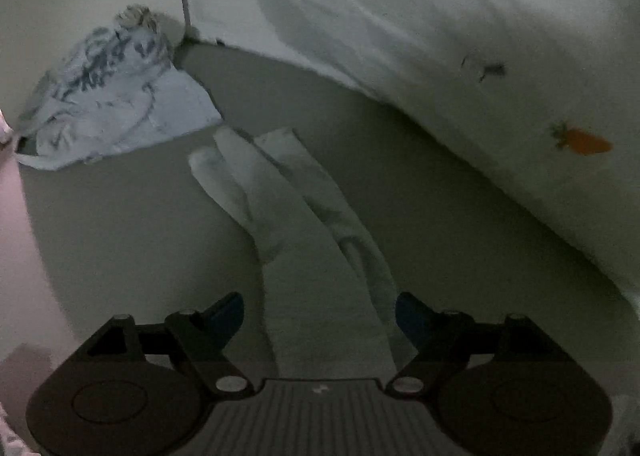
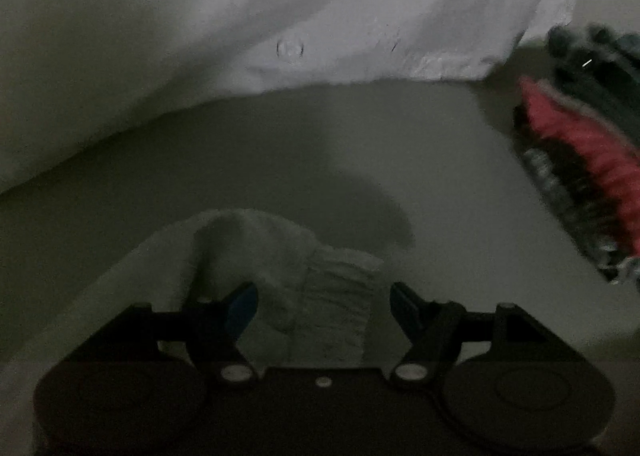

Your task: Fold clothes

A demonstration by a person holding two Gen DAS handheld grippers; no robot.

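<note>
Basically early-to-mid stage, judging by how things are lying. The left gripper (image 1: 319,318) is hovering with jaws spread wide, pads not pressing anything, over a pair of pale socks (image 1: 288,212) lying stretched out side by side on the grey surface (image 1: 120,224), one partly overlapping the other. The right gripper (image 2: 323,308) is also standing wide open, nothing clamped, with the ribbed cuff end (image 2: 320,296) of pale fabric sitting between and just beyond its fingers; probably the same socks, but the view is dim and blurred. So the socks are looking laid out and aligned, not yet folded or rolled.

Still waiting: a crumpled blue-patterned garment (image 1: 116,104) near the far left, a dark and red bundle (image 2: 588,144) at the right edge, both unfolded. A large white cloth with a carrot print (image 1: 440,56) is draping behind; whether it counts as laundry is unclear. Most folding seems left.
</note>
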